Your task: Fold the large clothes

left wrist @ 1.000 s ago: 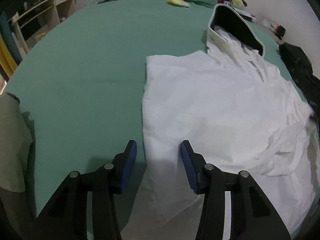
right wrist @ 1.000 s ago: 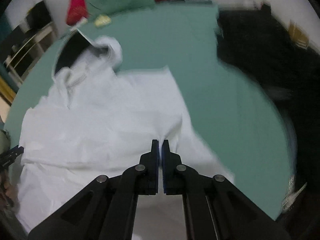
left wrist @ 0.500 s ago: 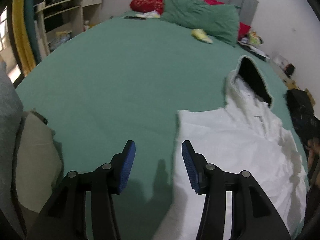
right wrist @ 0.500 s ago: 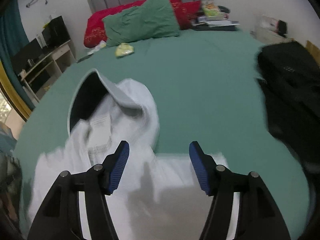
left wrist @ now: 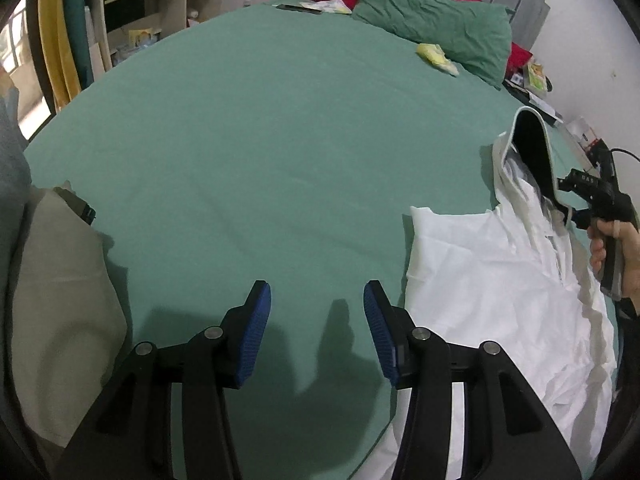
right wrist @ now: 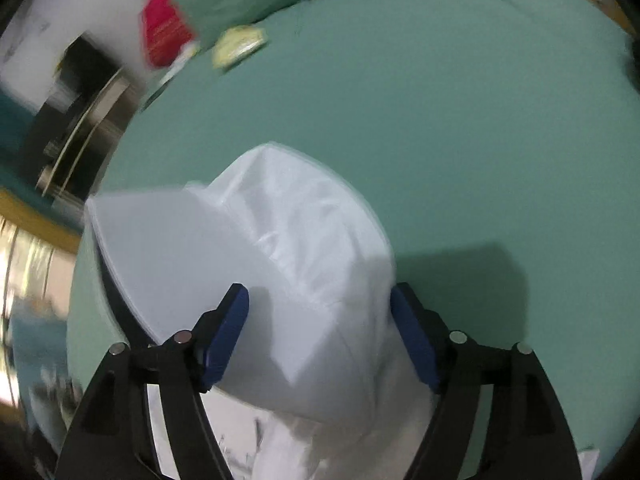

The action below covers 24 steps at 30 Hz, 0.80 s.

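Right claw has just opened around the white hood; left claw half-open, empty

A plain white hooded garment with a dark-lined hood is laid on a plain green bedsheet; blue gripper pads are seen.

Your left view is sharp and evenly lit, soft shadows on the bed — right view smears with motion blur, edges fisheye-bent.
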Each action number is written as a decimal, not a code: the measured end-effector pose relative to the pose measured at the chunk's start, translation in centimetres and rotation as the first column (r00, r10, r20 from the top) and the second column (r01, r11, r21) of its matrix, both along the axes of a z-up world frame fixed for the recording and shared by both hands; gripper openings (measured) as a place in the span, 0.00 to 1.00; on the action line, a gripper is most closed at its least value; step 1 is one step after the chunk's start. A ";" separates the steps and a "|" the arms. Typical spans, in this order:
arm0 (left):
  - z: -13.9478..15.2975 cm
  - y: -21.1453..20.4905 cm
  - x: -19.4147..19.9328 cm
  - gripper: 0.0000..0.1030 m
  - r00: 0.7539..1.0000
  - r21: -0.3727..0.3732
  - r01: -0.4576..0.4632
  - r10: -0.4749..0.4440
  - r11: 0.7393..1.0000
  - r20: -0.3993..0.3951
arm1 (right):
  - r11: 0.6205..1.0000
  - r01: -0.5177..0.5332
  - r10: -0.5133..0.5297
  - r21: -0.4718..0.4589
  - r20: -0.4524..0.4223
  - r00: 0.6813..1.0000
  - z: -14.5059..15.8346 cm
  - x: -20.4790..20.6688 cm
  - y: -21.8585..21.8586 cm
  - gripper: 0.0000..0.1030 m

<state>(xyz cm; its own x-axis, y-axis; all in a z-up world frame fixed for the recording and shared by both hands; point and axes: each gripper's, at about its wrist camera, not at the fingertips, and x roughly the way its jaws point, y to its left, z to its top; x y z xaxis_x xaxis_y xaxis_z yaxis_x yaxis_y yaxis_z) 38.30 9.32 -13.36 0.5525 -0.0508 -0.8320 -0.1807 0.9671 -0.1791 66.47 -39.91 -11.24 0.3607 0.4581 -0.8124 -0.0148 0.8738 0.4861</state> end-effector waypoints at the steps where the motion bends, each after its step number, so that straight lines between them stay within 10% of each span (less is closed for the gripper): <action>1: 0.0 -0.2 -0.1 0.50 1.000 0.002 0.009 -0.009 1.000 -0.002 | 0.999 -0.040 0.040 0.019 0.001 0.999 0.1 -0.4 0.4 0.73; 2: -0.1 -0.5 -0.1 0.50 1.000 0.003 0.016 -0.016 1.000 -0.003 | 0.997 -0.075 0.075 0.036 -0.002 0.997 0.1 -0.8 0.6 0.69; 4: -0.1 -1.1 -0.1 0.50 0.999 0.006 0.036 -0.036 0.999 -0.009 | 0.990 -0.142 0.142 -0.011 -0.009 0.990 0.3 -1.8 1.2 0.29; 10: 0.0 -2.7 -0.4 0.50 0.996 -0.001 0.085 -0.085 0.996 -0.009 | 0.937 -0.223 0.248 -0.268 0.063 0.967 3.6 -4.6 0.4 0.13; 14: 0.1 -3.0 -0.4 0.50 0.996 0.000 0.092 -0.092 0.996 -0.008 | 0.763 -0.263 0.466 -0.591 0.220 0.857 8.5 -8.4 -0.6 0.13; 18: -0.1 -3.1 -0.4 0.50 0.995 0.006 0.096 -0.095 0.995 -0.016 | 0.559 -0.449 0.664 -0.697 0.051 0.746 5.9 -13.2 -1.2 0.17; 24: -0.1 -2.6 -0.3 0.50 0.996 -0.005 0.085 -0.085 0.996 -0.011 | 0.767 -0.447 0.538 -0.460 0.082 0.839 6.7 -12.7 -6.2 0.69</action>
